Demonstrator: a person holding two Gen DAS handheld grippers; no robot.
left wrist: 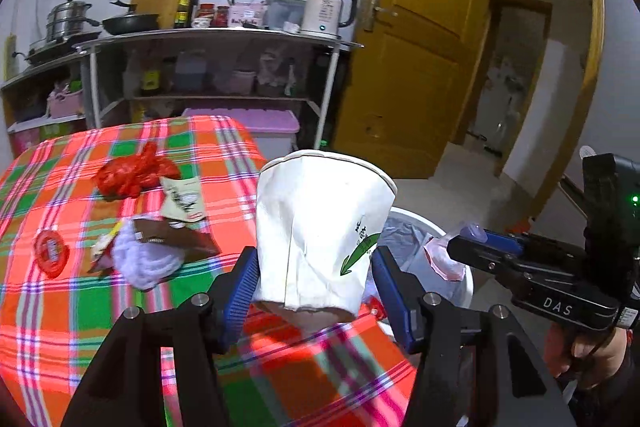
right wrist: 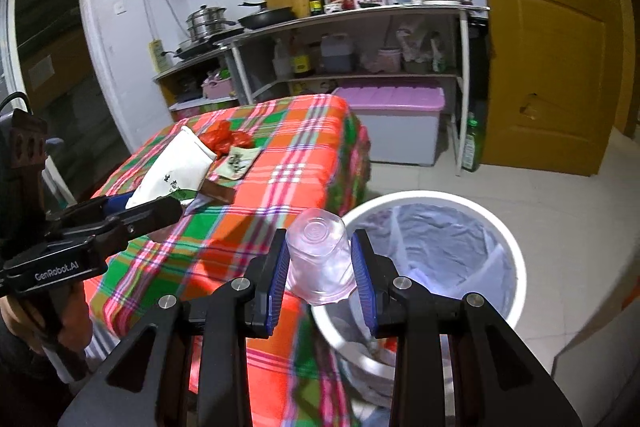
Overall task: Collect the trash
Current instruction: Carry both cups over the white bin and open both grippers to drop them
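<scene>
My left gripper (left wrist: 316, 287) is shut on a crumpled white paper cup (left wrist: 320, 227) with a green leaf mark, held above the table's right edge; the cup also shows in the right wrist view (right wrist: 172, 171). My right gripper (right wrist: 320, 267) is shut on a clear plastic cup (right wrist: 320, 259), held upside down beside the rim of the white trash bin (right wrist: 516, 259) lined with a pale bag. In the left wrist view the right gripper (left wrist: 460, 251) and its clear cup (left wrist: 444, 259) hang over the bin (left wrist: 466, 283). More trash lies on the plaid table (left wrist: 80, 307): a red plastic bag (left wrist: 132, 173), a paper wrapper (left wrist: 182, 201), a brown wrapper (left wrist: 180, 237), a white tissue wad (left wrist: 144, 263), a red lid (left wrist: 50, 253).
A metal shelf (left wrist: 216, 39) with a kettle, pans and bottles stands behind the table. A purple-lidded storage box (right wrist: 400, 123) sits under it. A green bottle (right wrist: 474, 143) stands by the yellow door (right wrist: 560, 47). Tiled floor lies around the bin.
</scene>
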